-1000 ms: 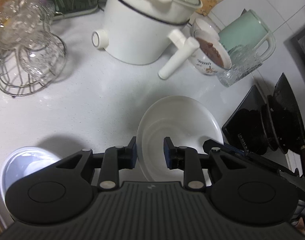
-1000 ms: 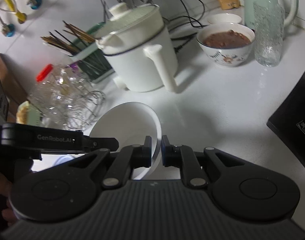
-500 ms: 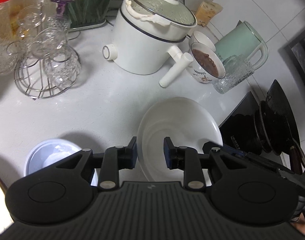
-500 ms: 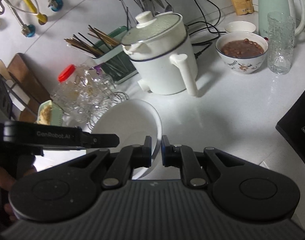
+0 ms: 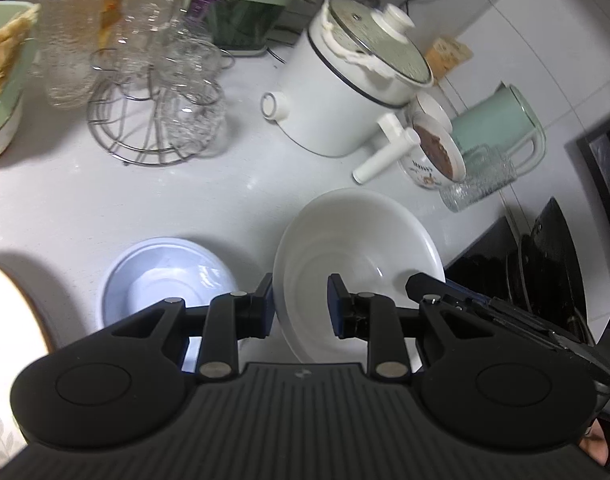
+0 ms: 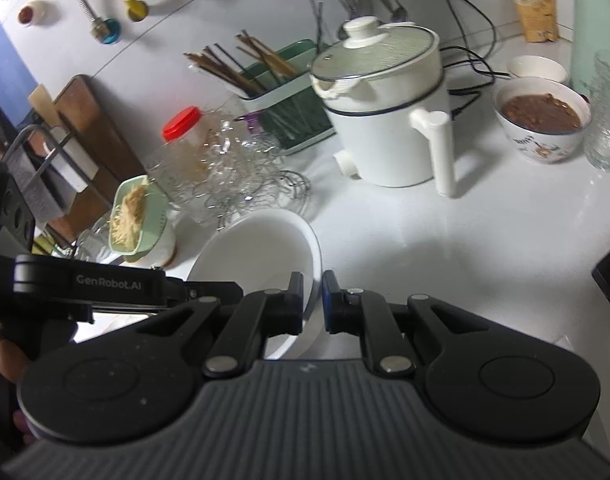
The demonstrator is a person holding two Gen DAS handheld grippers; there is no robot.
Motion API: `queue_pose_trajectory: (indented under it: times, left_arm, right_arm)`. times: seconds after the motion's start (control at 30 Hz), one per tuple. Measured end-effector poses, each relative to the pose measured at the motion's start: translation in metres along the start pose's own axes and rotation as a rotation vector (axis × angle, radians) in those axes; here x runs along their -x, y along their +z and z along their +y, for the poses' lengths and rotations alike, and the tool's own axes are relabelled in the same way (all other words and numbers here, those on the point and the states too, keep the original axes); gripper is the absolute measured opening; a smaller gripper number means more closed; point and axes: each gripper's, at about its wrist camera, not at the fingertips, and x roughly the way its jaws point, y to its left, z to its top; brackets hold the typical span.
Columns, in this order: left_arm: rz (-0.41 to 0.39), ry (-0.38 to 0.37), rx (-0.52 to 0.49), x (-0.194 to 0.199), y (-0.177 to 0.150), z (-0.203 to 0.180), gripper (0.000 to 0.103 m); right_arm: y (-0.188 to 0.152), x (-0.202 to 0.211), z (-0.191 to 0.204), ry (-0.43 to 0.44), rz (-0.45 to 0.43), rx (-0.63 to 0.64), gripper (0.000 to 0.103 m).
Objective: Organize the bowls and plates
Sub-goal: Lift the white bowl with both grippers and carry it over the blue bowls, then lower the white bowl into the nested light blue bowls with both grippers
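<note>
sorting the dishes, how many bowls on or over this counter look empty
3. The big white bowl is gripped on opposite rims by the left gripper and right gripper. A pale blue bowl sits below it. A small white bowl stands behind the bean-filled bowl. Others may be hidden.

1. White bowls (image 5: 357, 240): one, large, held off the counter.
2. Pale blue bowls (image 5: 165, 276): one, on the counter.
3. Patterned bowls with brown food (image 6: 541, 124): one.
4. Small white bowls (image 6: 537, 69): one, behind the patterned bowl.
5. Green dishes with noodles (image 6: 135, 216): one.
6. White electric pots (image 6: 385, 120): one, lidded.
7. Mint-green kettles (image 5: 501, 128): one.
8. Textured glass tumblers (image 5: 477, 184): one beside the kettle.
9. Wire racks of clear glasses (image 5: 157, 120): one; the glasses overlap, number not clear.
10. Red-capped jars (image 6: 185, 136): one.
11. Chopstick holders (image 6: 281, 92): one; the chopsticks are too bunched to number.
12. Grippers: two, left gripper (image 5: 301, 306) and right gripper (image 6: 313, 304).
</note>
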Motion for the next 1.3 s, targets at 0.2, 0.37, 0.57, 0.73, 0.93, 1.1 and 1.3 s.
queue_pose_trajectory:
  times: [0.2, 0.37, 0.57, 0.73, 0.93, 1.1, 1.3]
  left_arm:
    - [-0.034, 0.008, 0.064, 0.013, -0.004, 0.023, 0.03]
    - [-0.101, 0.027, 0.123, 0.03, -0.008, 0.046, 0.029]
    - [-0.145, 0.064, 0.18, 0.035, -0.013, 0.074, 0.029]
    - [-0.113, 0.099, 0.191, 0.024, -0.021, 0.087, 0.03]
    - [-0.074, 0.154, 0.169, 0.01, -0.034, 0.095, 0.03]
    - [-0.068, 0.171, 0.175, 0.006, -0.034, 0.1, 0.031]
    - [-0.063, 0.2, 0.18, 0.006, -0.034, 0.104, 0.066]
  right_arm:
    - [0.004, -0.013, 0.017, 0.03, 0.023, 0.039, 0.014]
    - [0.007, -0.029, 0.031, 0.075, 0.051, 0.048, 0.014]
    - [0.011, -0.056, 0.052, 0.113, 0.089, 0.087, 0.014]
    - [0.004, -0.078, 0.061, 0.086, 0.152, 0.118, 0.014]
    - [-0.015, -0.097, 0.062, 0.043, 0.216, 0.142, 0.014]
    - [-0.019, -0.101, 0.062, 0.047, 0.227, 0.135, 0.014]
    - [-0.015, -0.1, 0.053, 0.058, 0.237, 0.066, 0.029]
